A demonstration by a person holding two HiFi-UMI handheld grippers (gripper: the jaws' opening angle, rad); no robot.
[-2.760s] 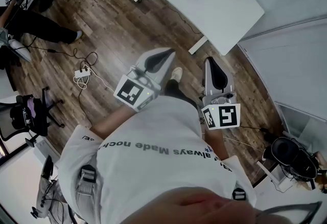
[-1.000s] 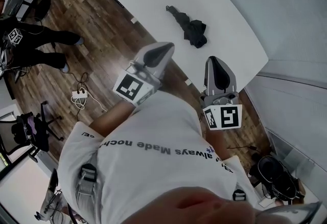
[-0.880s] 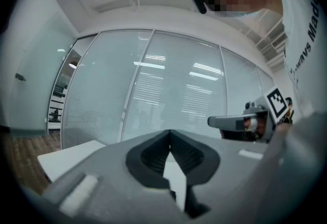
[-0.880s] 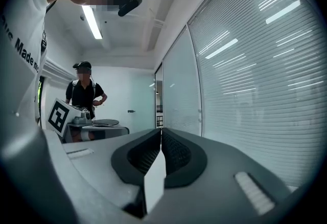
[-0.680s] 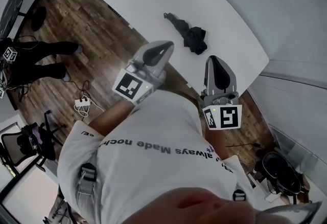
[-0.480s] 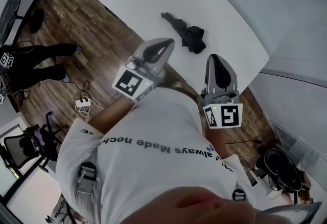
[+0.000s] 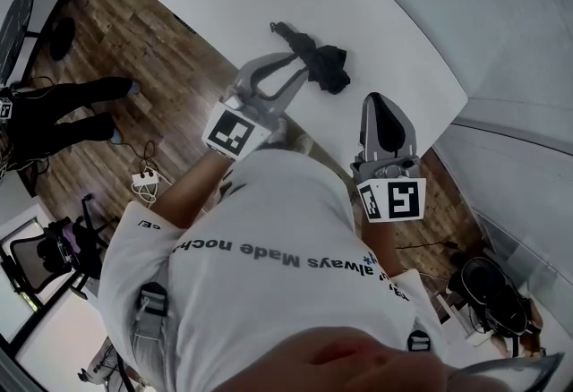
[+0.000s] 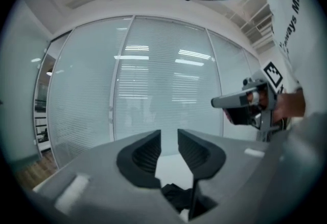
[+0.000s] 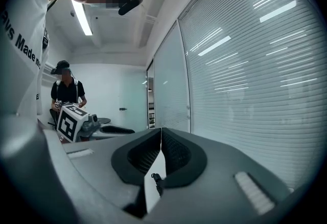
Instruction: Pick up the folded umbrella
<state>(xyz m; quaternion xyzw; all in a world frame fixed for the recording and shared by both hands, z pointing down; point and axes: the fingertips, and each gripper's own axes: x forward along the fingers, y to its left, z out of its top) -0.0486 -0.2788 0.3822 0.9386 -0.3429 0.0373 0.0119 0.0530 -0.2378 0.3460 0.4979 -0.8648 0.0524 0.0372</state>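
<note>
Two claws: the left claw [image 7: 294,66] is standing with its jaws a little apart. They have just been opening, and nothing is sitting between the pads. The right claw [image 7: 377,100] is pressing its jaws together on nothing.

Step in hand: the person is reaching the left claw toward the black folded cloth umbrella [image 7: 322,66]. I think the grab is not yet happening, so the task is only just beginning.

Where the umbrella is: it is lying flat on the white flat-topped table [image 7: 394,14]. It is sitting just ahead of the left claw's tips and a bit lower than them. In the left gripper view the left claw [image 8: 169,136] is looking out over the table, and the umbrella [image 8: 176,195] is showing low down, under the gap. It is lying ahead of the right claw and off to that claw's left side, farther from it than from the left claw.

Touching or not: I cannot tell if the left tips are touching the umbrella.

Next move: I think the left claw is needing to open wider, dip down so the umbrella is sitting between the pads, then squeeze and lift.

Right claw's job: it is waiting at the table's near edge [image 9: 161,133].
</note>
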